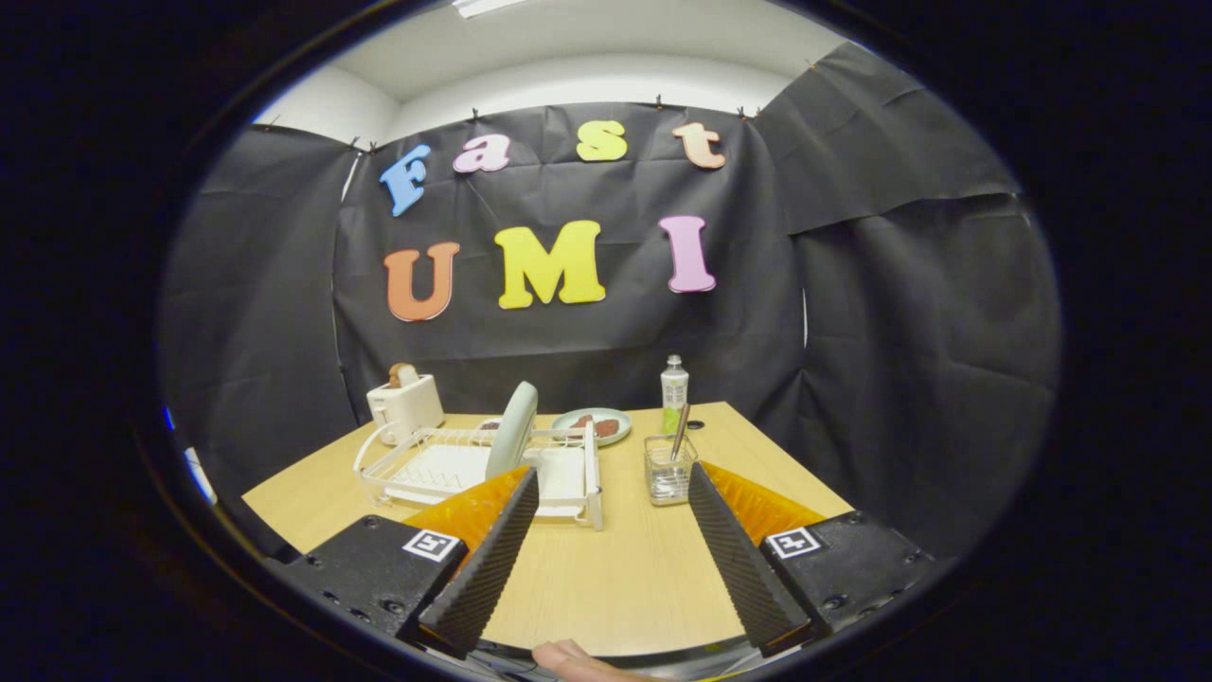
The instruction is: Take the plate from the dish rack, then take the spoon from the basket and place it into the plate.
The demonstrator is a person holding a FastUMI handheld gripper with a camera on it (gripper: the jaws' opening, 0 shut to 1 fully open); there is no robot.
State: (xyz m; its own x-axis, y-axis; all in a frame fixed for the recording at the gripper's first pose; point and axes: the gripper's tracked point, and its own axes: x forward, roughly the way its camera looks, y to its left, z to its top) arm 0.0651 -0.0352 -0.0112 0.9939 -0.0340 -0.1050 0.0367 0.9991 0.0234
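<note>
So nothing was grabbed yet: the gripper [614, 559] hung wide open and empty over the table [606, 578]. The plate [512, 429] stood upright in the dish rack [473, 469]; right of the rack, the spoon [680, 432] leaned in its basket [668, 471]. Next up, I'd guess: reach forward and pinch the plate's rim.

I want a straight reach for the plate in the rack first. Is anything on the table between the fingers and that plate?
Nothing visible blocks it. The gripper is open over bare table; the plate stands upright in the dish rack, beyond the left finger. The basket with the spoon sits off to the rack's right.
</note>
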